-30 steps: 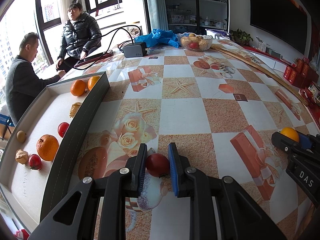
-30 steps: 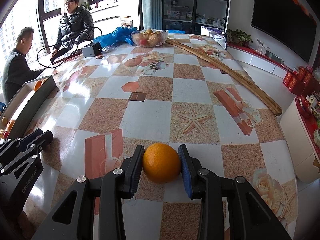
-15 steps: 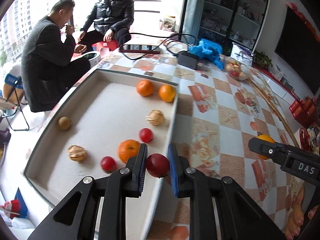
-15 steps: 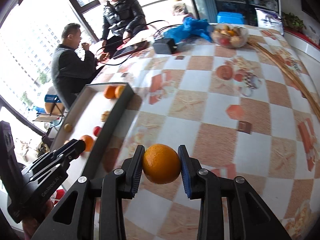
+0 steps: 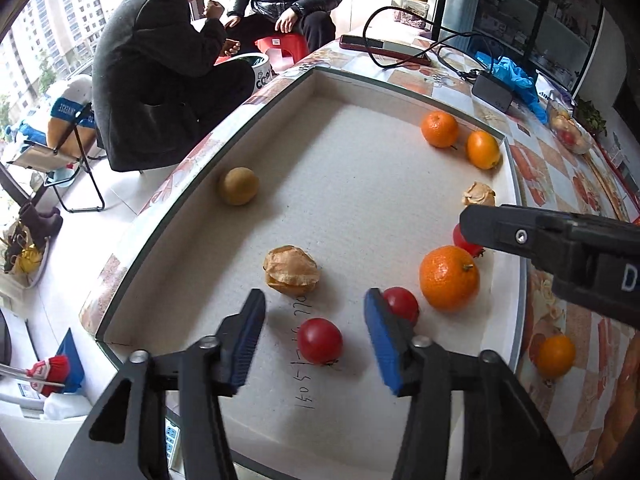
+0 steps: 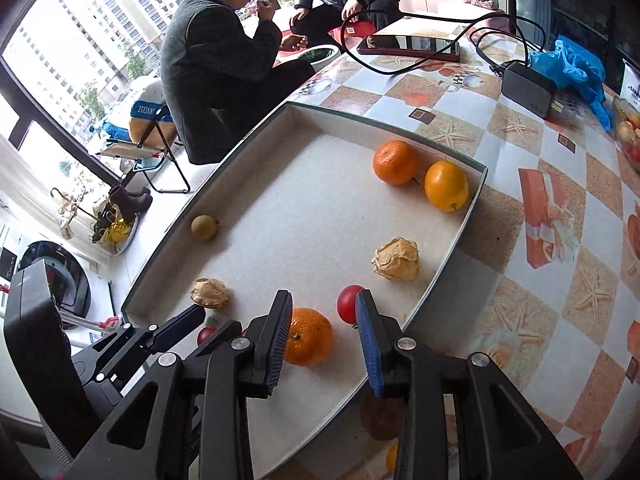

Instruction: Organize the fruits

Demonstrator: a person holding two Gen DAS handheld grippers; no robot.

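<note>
A shallow white-lined tray [image 5: 168,216] [image 6: 224,168] holds several fruits. My left gripper [image 5: 316,340] is open above the tray's near end; a red fruit [image 5: 320,341] lies loose between its fingers, and a second red fruit [image 5: 402,304] sits by the right finger. My right gripper [image 6: 324,334] is open and empty over the tray's near right edge, above a mandarin [image 6: 310,336] [image 5: 449,277]. An orange [image 5: 556,355] lies on the tablecloth outside the tray; it shows low in the right wrist view [image 6: 393,456].
The tray also holds two oranges [image 6: 420,172], two papery husked fruits [image 6: 397,259] [image 5: 291,270], a brown round fruit [image 5: 239,185] and another red fruit [image 6: 347,304]. A fruit bowl [image 5: 570,134], charger [image 6: 528,88], phone [image 6: 408,45] and cables lie beyond. Two people sit left.
Both grippers moved left over the tray and opened. The red fruit left my left gripper and lies in the tray. The orange left my right gripper and lies on the tablecloth.
</note>
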